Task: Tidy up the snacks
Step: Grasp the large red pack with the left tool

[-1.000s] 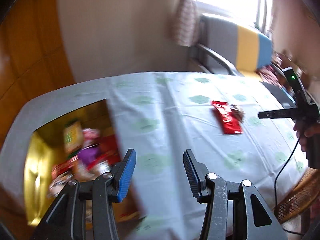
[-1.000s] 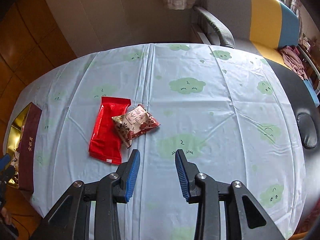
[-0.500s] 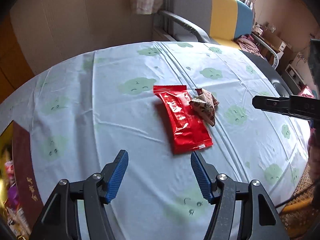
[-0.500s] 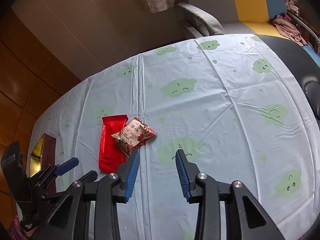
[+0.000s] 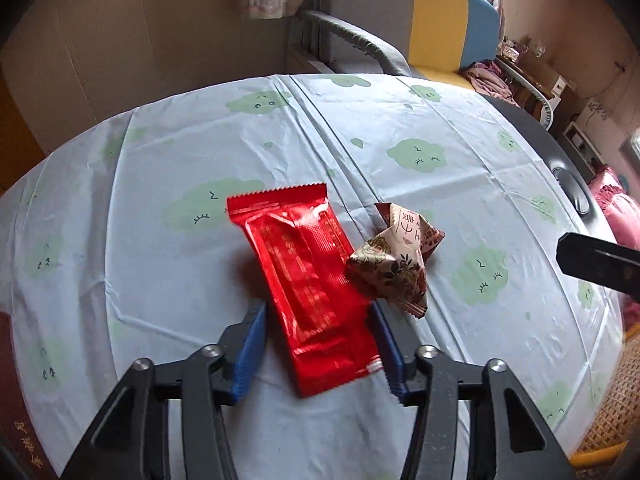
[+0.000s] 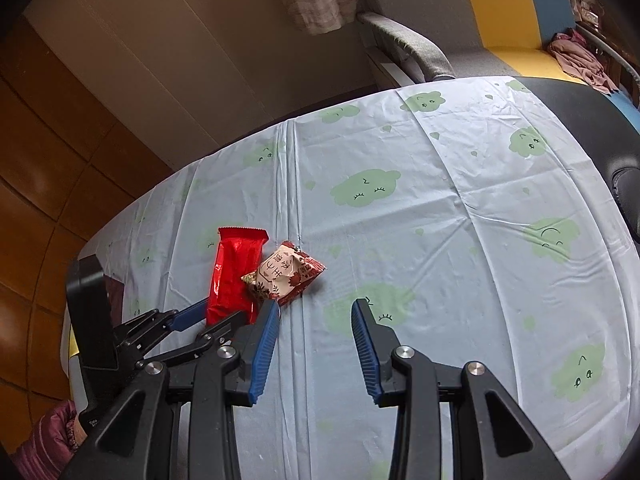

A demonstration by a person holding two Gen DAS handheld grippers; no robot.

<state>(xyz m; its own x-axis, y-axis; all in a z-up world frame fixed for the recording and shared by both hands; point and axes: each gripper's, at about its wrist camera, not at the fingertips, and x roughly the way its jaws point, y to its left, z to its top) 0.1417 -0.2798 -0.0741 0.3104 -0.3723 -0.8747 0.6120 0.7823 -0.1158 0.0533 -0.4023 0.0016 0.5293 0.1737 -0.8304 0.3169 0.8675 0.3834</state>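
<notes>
A flat red snack packet (image 5: 308, 280) lies on the cloud-print tablecloth (image 5: 160, 200). A small floral-printed packet (image 5: 394, 268) rests against its right side. My left gripper (image 5: 316, 312) is open, its blue pads on either side of the red packet's near end, touching or just above it. In the right wrist view the red packet (image 6: 234, 272) and floral packet (image 6: 284, 274) lie left of centre, with the left gripper (image 6: 222, 310) at the red packet. My right gripper (image 6: 314, 308) is open and empty, just right of the floral packet, above the cloth.
A dark red box corner (image 5: 16, 420) shows at the table's left edge. A grey, yellow and blue armchair (image 5: 420, 28) stands beyond the table. A black chair (image 6: 600, 120) is at the right side. The right gripper's body (image 5: 600, 264) juts in from the right.
My left gripper swung from the snack box on the left to the red packet and came down around its near end. My right gripper drew back and rose a little.
</notes>
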